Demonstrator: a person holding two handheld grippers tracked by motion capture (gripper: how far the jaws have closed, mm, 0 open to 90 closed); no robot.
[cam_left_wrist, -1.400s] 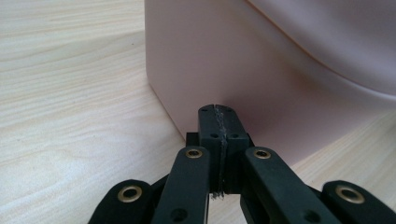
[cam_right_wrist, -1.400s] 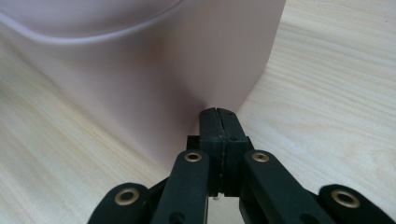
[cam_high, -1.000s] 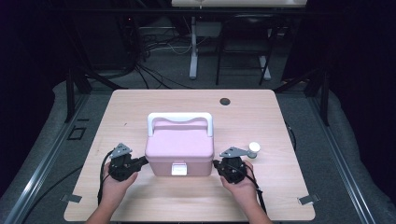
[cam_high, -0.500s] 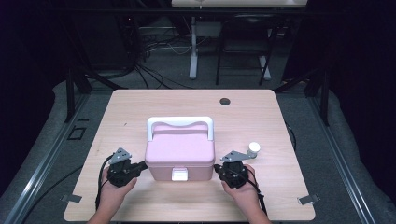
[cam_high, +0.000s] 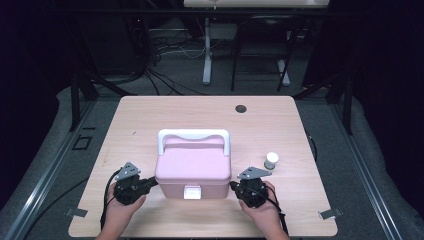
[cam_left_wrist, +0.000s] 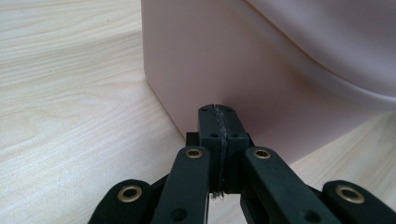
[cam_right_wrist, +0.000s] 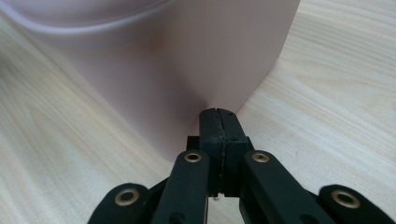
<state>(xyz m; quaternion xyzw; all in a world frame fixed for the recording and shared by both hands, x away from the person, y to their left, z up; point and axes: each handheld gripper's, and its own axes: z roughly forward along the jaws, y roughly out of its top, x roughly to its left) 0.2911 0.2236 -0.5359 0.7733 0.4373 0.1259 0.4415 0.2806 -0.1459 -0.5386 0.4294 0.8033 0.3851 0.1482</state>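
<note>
- High view: a pink box (cam_high: 193, 167) with a white handle (cam_high: 193, 137) and a white latch (cam_high: 191, 192) stands on the wooden table (cam_high: 150, 115), between the two grippers. The left gripper (cam_high: 150, 183) points its jaws at the lower left side of the box, and the right gripper (cam_high: 234, 187) points at the lower right side. A small white bottle (cam_high: 271, 160) stands beyond the right gripper, apart from the box. A dark round hole (cam_high: 241, 108) is near the far edge of the table. No writing or brand can be read.
- Left gripper view: the left gripper (cam_left_wrist: 218, 111) has its jaws pressed together with nothing between them. The tips are just at the pink box (cam_left_wrist: 261, 60) wall, near its bottom edge; whether they touch, I cannot tell.
- Right gripper view: the right gripper (cam_right_wrist: 219, 113) also has its jaws closed and empty. The pink box (cam_right_wrist: 187, 56) corner is directly ahead of the tips, very close.
</note>
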